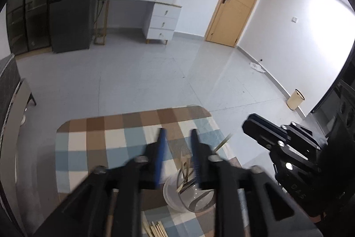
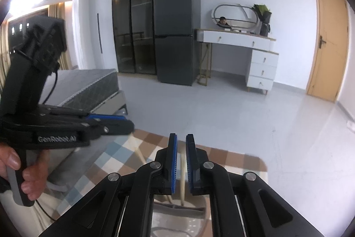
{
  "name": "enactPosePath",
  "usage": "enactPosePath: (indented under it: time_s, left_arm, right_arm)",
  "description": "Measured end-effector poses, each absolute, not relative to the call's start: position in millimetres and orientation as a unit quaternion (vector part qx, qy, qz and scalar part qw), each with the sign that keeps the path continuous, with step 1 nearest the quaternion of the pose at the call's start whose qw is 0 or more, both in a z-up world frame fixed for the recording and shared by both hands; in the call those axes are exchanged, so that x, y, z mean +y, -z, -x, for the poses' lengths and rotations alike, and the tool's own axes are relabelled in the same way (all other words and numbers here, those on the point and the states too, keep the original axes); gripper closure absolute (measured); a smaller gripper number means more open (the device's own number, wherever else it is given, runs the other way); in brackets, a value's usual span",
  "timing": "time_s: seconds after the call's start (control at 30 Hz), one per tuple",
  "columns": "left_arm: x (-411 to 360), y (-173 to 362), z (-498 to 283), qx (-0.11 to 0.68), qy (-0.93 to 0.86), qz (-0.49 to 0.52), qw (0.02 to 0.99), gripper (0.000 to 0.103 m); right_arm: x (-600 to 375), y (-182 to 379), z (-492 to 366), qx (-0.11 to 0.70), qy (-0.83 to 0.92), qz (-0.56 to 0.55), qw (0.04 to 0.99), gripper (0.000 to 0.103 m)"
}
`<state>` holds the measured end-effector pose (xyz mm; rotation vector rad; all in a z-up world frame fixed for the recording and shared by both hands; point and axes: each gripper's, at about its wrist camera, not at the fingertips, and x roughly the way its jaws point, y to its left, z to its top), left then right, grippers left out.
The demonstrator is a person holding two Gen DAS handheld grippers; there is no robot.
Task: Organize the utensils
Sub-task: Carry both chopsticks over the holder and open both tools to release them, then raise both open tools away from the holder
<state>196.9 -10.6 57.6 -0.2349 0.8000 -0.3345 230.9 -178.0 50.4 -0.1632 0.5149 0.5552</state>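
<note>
**Right wrist: chopstick pinched over the cup, left claw empty**

Right wrist view, lower centre: right gripper [image 2: 181, 148] is clenched on a pale chopstick [image 2: 182, 174] that runs down between the blue pads [image 2: 173, 161] toward the clear cup [image 2: 177, 210] at the bottom of the frame. The cup's rim is only partly visible, so I cannot tell whether the tip is inside yet.

Left wrist view: left gripper [image 1: 177, 137] is released, jaws apart with nothing between them, blurred. The cup [image 1: 188, 194] sits lower centre on the checked tablecloth [image 1: 99, 139], already holding several utensils [image 1: 185, 172]. More chopsticks [image 1: 155, 229] lie loose on the cloth at the bottom edge (still to sort).

Risks, as judgement:
- Letting go too early: the stick could hit the rim and bounce onto the cloth or floor, since the cup is near the table edge.
- The crowded cup may block the tip, so pushing could tip the light cup over.
- Thin stick and narrow pinch: it may swivel in the pads.
- The grippers are close together, so a collision is possible.
</note>
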Motion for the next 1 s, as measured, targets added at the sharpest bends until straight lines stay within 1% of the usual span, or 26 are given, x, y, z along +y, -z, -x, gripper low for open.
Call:
enactPosePath:
  time_s: [0.03, 0.07, 0.1, 0.13, 0.17, 0.23, 0.3, 0.33, 0.37, 0.4, 0.43, 0.5, 0.53, 0.67, 0.8, 0.87, 1.0]
  left_arm:
    - [-7.5, -59.7, -194.5, 0.382, 0.16, 0.12, 0.902, 0.072]
    - [-5.9, -60.7, -193.0, 0.379, 0.158, 0.122, 0.904, 0.068]
    - [-4.1, -63.0, -190.4, 0.376, 0.153, 0.124, 0.905, 0.059]
    - [-2.4, -65.4, -187.0, 0.373, 0.146, 0.124, 0.908, 0.055]
    - [-1.2, -66.3, -185.8, 0.37, 0.142, 0.126, 0.909, 0.055]
    - [0.8, -72.1, -178.3, 0.368, 0.138, 0.125, 0.911, 0.054]
    - [2.0, -76.6, -172.7, 0.363, 0.128, 0.12, 0.915, 0.054]
    - [3.2, -79.7, -168.2, 0.36, 0.123, 0.118, 0.917, 0.054]
    - [3.5, -81.3, -166.6, 0.357, 0.12, 0.117, 0.919, 0.053]
    - [3.7, -84.8, -161.3, 0.355, 0.118, 0.116, 0.92, 0.052]
    - [4.3, -86.9, -157.3, 0.352, 0.116, 0.115, 0.922, 0.048]
    - [5.6, -92.6, -147.5, 0.341, 0.108, 0.115, 0.927, 0.043]
    - [6.2, -95.7, -142.0, 0.336, 0.103, 0.113, 0.929, 0.041]
    - [6.9, -104.1, -124.6, 0.326, 0.098, 0.106, 0.934, 0.041]
    - [9.3, -108.6, -109.9, 0.317, 0.092, 0.112, 0.937, 0.04]
    - [9.7, -111.2, -101.6, 0.31, 0.086, 0.112, 0.94, 0.04]
    - [13.4, -111.7, -87.5, 0.303, 0.075, 0.117, 0.943, 0.034]
  right_arm:
    - [-179.0, -50.7, -229.6, 0.252, -0.272, 0.076, 0.926, 0.091]
    - [-180.3, -51.2, -228.6, 0.255, -0.274, 0.07, 0.925, 0.09]
    - [-181.9, -51.3, -227.7, 0.256, -0.274, 0.067, 0.925, 0.089]
    - [-183.9, -52.1, -225.3, 0.255, -0.273, 0.063, 0.926, 0.084]
    - [-186.1, -53.1, -223.4, 0.254, -0.273, 0.057, 0.926, 0.082]
    - [-189.9, -55.0, -217.7, 0.252, -0.271, 0.048, 0.928, 0.081]
    - [-194.2, -58.4, -209.7, 0.249, -0.268, 0.038, 0.93, 0.077]
    - [-195.7, -60.2, -204.9, 0.247, -0.265, 0.036, 0.931, 0.07]
    - [-196.9, -62.2, -199.3, 0.245, -0.259, 0.037, 0.933, 0.059]
    - [-197.2, -63.5, -194.1, 0.241, -0.254, 0.036, 0.936, 0.055]
    - [-198.7, -65.6, -186.5, 0.235, -0.251, 0.034, 0.938, 0.052]
    - [-199.7, -70.9, -174.1, 0.225, -0.251, 0.03, 0.941, 0.049]
    - [-200.0, -73.2, -168.9, 0.223, -0.25, 0.029, 0.942, 0.046]
    - [-201.3, -82.6, -147.6, 0.214, -0.242, 0.023, 0.946, 0.031]
    - [-201.9, -87.4, -127.7, 0.207, -0.237, 0.013, 0.949, 0.029]
    - [-202.6, -87.5, -114.5, 0.201, -0.233, 0.006, 0.951, 0.025]
    - [-199.7, -86.9, -90.6, 0.193, -0.228, -0.002, 0.954, 0.021]
